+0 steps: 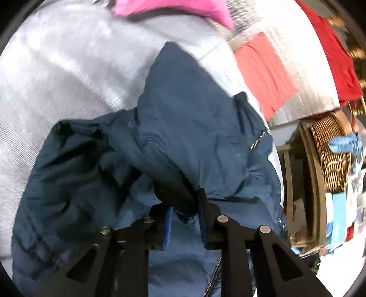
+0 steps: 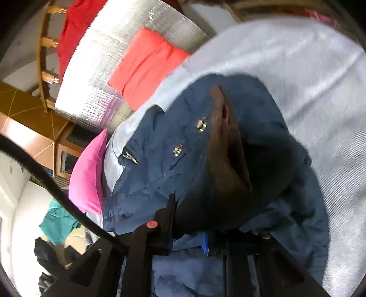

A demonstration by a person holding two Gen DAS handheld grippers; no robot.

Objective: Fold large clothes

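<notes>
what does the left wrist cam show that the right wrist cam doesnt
Only the left wrist view: a wicker basket and the left gripper, shut on the blue jacket.

Only the right wrist view: two metal snaps, the jacket's brown lining, a teal garment and the right gripper, also shut on the jacket.

Both: jacket, grey bedcover, coral cloth, pink cloth.

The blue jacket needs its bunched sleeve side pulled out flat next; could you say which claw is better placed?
Probably the left claw: it pinches the blue jacket right beside that bunched fabric.
</notes>
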